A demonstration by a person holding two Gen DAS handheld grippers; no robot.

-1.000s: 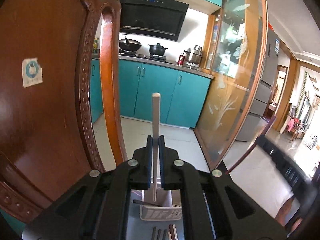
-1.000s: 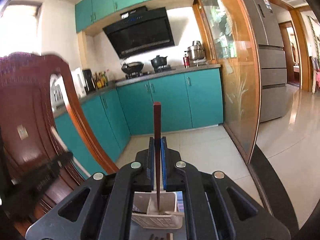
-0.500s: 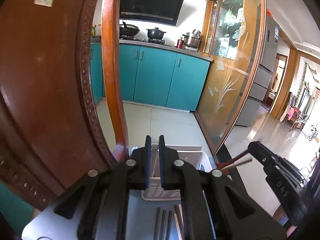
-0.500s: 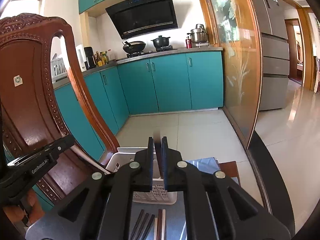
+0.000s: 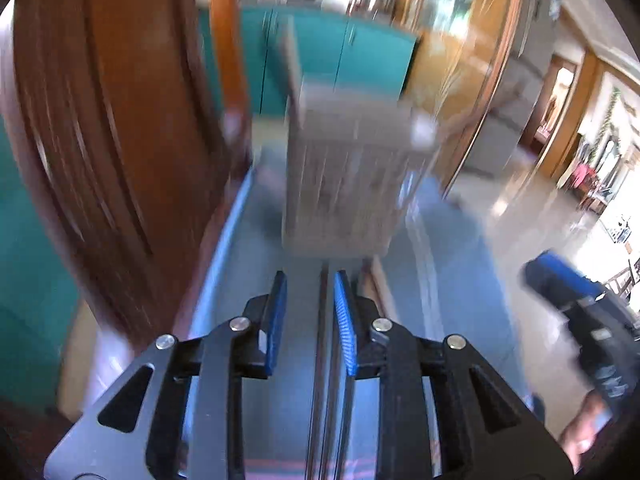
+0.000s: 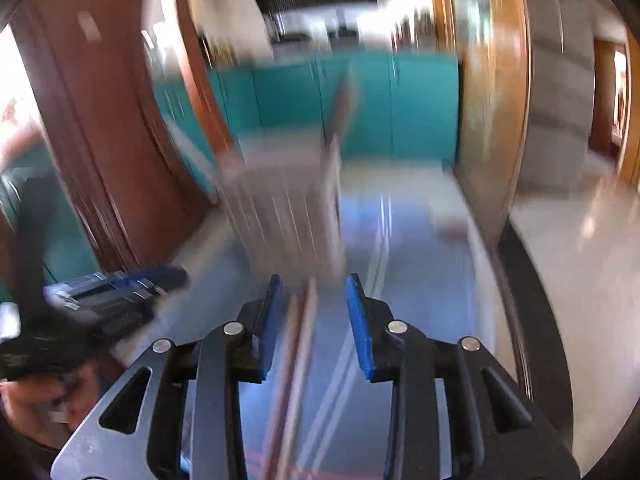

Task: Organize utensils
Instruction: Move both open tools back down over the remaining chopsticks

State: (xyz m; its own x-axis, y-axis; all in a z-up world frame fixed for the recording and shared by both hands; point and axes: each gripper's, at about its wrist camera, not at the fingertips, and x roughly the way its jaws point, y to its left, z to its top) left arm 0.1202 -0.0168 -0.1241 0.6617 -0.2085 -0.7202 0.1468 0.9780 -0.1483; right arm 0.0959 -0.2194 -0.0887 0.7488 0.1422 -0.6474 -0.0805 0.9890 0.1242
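Observation:
Both views are blurred by motion. A white slotted utensil basket point(image 5: 344, 176) stands on the grey-blue table top, with a chopstick sticking up from it; it also shows in the right wrist view point(image 6: 288, 216). My left gripper point(image 5: 310, 280) is open and empty, low over loose chopsticks point(image 5: 320, 360) lying on the table. My right gripper point(image 6: 314, 284) is open and empty over other chopsticks point(image 6: 296, 360). The right gripper shows at the right of the left wrist view point(image 5: 580, 304), and the left gripper at the left of the right wrist view point(image 6: 108, 292).
A carved wooden chair back point(image 5: 120, 140) stands close on the left of the table point(image 5: 448, 280). Teal kitchen cabinets point(image 6: 400, 100) and a glass partition point(image 6: 488, 100) lie beyond. The table edge point(image 6: 516, 300) runs along the right.
Both grippers let their chopsticks go into the basket, then dropped low toward the table and opened wider over the loose chopsticks. The basket now stands farther ahead of the fingers.

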